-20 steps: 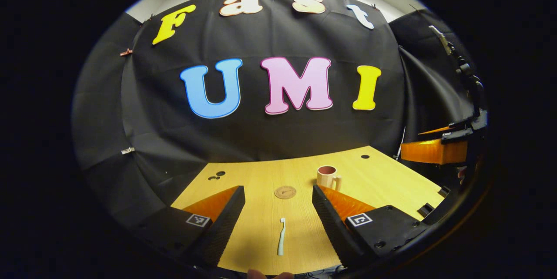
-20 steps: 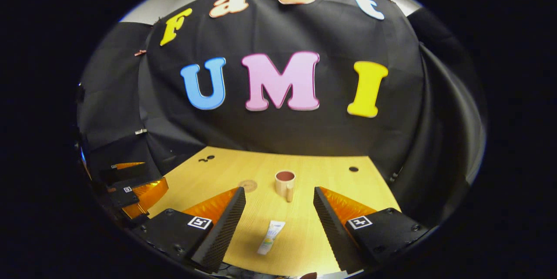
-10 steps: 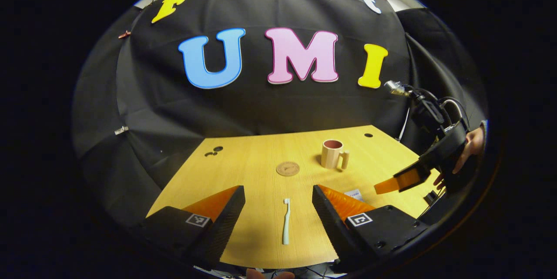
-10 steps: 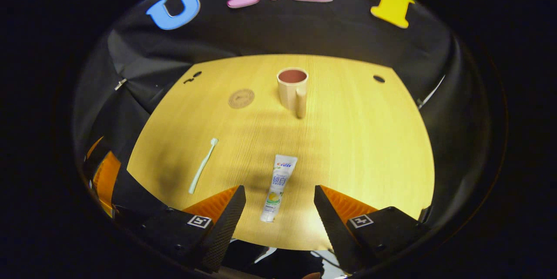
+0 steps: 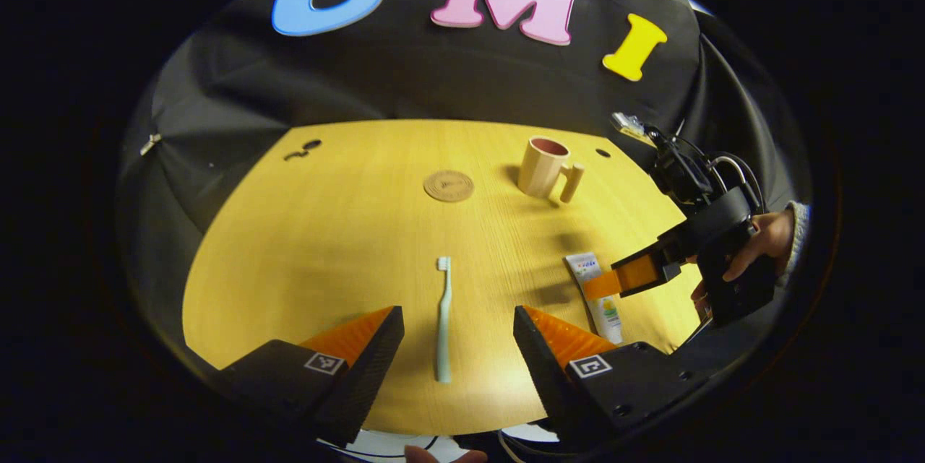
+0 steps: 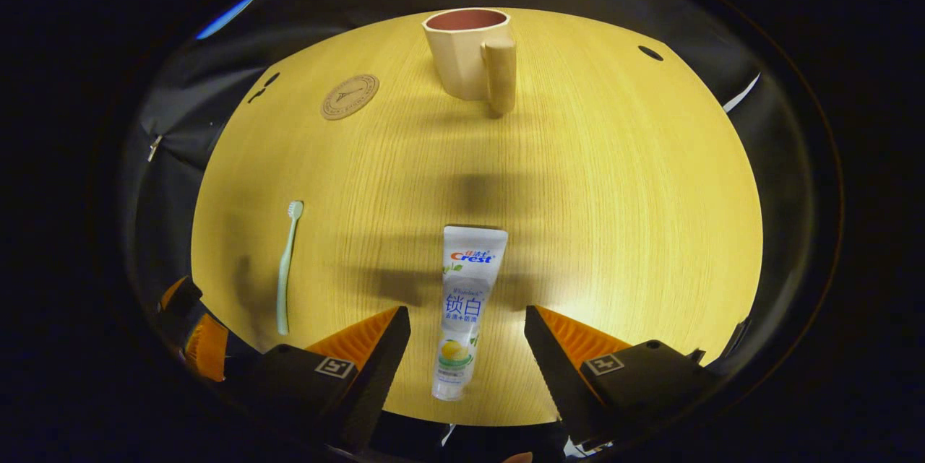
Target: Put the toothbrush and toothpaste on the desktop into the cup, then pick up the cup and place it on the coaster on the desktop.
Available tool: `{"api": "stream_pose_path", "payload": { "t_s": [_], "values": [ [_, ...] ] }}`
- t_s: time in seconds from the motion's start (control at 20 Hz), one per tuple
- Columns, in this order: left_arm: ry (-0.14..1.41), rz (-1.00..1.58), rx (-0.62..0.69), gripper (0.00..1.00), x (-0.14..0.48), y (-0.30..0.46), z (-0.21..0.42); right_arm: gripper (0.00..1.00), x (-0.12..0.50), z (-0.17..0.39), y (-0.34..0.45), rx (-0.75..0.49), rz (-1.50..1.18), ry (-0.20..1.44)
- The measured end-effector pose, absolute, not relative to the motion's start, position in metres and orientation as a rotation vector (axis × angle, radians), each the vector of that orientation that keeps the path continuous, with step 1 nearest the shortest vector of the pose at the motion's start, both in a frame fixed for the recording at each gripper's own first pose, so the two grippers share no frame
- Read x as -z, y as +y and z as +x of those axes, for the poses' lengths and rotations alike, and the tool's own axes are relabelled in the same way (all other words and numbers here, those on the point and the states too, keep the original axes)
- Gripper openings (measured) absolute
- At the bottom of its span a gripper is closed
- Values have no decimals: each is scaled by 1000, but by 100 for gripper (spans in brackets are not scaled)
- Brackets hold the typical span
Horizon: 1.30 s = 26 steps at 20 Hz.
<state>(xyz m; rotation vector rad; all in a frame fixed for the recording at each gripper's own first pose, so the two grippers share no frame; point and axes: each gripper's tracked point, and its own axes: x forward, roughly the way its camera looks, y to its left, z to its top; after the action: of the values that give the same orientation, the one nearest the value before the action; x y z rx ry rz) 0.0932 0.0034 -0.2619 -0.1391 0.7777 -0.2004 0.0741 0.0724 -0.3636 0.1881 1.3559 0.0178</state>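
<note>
Both views downward, sharing desktop (image 5: pixel 325 232)

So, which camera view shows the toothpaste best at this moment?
The right gripper view: the toothpaste lies flat on the desktop, whole and close, between the open fingers of the right gripper. In the left gripper view the toothpaste is small, and that gripper's orange finger crosses its upper part.

Both grippers' fingers (image 5: pixel 347 355) (image 6: pixel 361 362) spread wide.
</note>
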Motion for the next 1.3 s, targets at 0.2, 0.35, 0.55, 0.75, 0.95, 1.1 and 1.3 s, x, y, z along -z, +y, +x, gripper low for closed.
{"api": "stream_pose_path", "payload": {
  "t_s": [0.2, 0.35, 0.55, 0.75, 0.95, 1.1, 1.3],
  "values": [
    [883, -62, 191, 97, 299, 5, 125, 99, 378, 73, 75, 6, 193, 1390],
    [986, -49, 193, 97, 318, 1, 135, 99, 386, 72, 75, 19, 205, 1409],
    [1068, -15, 185, 97, 335, 1, 138, 96, 387, 76, 72, 45, 224, 1420],
    [1150, 20, 171, 97, 351, 0, 133, 92, 390, 75, 67, 72, 211, 1445],
    [1167, -15, 166, 95, 354, -2, 134, 79, 393, 75, 64, 91, 149, 1469],
    [1207, -22, 149, 84, 355, -2, 135, 77, 395, 73, 65, 107, 163, 1492],
    [1267, -38, 125, 50, 355, -4, 135, 53, 394, 73, 67, 121, 177, 1494]
  ]
}}
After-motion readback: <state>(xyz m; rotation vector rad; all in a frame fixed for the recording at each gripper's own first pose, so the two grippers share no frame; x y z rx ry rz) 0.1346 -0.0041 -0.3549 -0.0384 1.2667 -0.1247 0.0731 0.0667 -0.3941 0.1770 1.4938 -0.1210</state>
